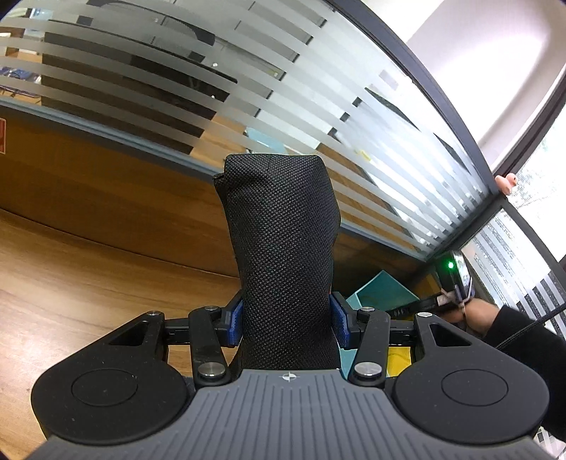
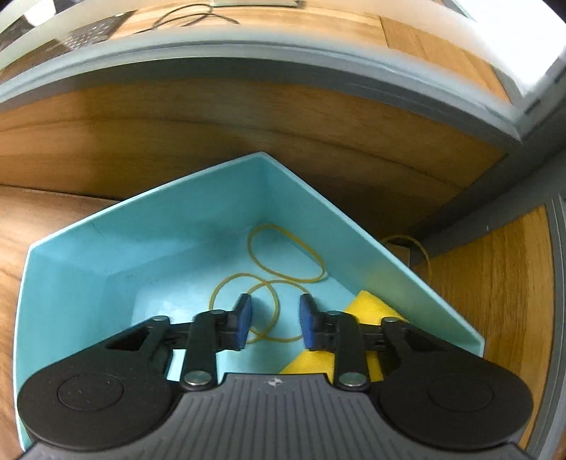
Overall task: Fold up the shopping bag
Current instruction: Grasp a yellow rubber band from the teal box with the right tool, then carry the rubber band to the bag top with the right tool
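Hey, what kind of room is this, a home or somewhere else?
Probably an office or meeting room, not a home. A glass partition with frosted stripes in a dark frame stands behind the wooden table, and a keyboard with cables shows through the glass in the right wrist view.

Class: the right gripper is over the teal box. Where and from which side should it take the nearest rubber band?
Probably from above, fingers straddling the nearest rubber band where its strand crosses between them: it lies flat on the teal box floor, so only a thin strand can be pinched.
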`<state>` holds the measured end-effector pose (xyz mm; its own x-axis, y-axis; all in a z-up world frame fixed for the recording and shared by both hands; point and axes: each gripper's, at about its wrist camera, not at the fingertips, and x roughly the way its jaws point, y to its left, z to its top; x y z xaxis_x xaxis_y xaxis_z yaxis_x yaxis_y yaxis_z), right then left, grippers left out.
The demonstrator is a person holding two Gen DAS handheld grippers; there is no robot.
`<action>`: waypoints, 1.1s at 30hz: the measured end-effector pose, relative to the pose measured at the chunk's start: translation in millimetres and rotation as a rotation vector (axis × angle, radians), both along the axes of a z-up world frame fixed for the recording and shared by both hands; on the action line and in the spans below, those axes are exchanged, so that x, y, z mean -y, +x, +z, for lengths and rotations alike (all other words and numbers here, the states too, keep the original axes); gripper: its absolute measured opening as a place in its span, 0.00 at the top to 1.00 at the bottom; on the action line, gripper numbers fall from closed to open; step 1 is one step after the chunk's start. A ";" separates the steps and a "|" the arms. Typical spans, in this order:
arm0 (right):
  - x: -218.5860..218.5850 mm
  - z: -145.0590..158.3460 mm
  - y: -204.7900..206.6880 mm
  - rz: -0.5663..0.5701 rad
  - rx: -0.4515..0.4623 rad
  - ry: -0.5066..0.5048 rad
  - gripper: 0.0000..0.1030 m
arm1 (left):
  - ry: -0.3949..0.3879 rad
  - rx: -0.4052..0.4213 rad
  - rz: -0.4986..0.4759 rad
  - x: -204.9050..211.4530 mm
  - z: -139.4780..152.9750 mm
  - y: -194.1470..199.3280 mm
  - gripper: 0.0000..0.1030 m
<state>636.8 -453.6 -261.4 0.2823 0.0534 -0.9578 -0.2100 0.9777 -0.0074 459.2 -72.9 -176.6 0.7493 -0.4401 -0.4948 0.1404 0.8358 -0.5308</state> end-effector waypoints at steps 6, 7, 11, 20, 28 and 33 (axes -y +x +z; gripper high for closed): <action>-4.2 15.4 -19.8 -0.008 0.105 0.014 1.00 | 0.008 0.009 -0.008 -2.6 6.8 -1.9 0.51; -3.7 22.3 -23.4 -0.027 0.129 0.034 1.00 | 0.010 0.010 -0.007 -3.0 8.6 -3.2 0.51; -1.9 63.3 -41.3 -0.086 0.217 0.105 1.00 | 0.010 0.019 -0.010 -4.4 13.0 -7.1 0.51; -8.2 165.5 -74.4 -0.107 0.359 0.245 1.00 | -0.012 0.067 -0.069 2.9 28.1 -14.0 0.51; -70.8 301.3 -94.8 0.051 0.496 0.353 1.00 | 0.011 0.165 -0.155 18.8 53.5 -39.2 0.52; -133.6 389.4 -119.2 0.255 0.598 0.340 1.00 | 0.056 0.246 -0.191 17.6 79.6 -69.0 0.52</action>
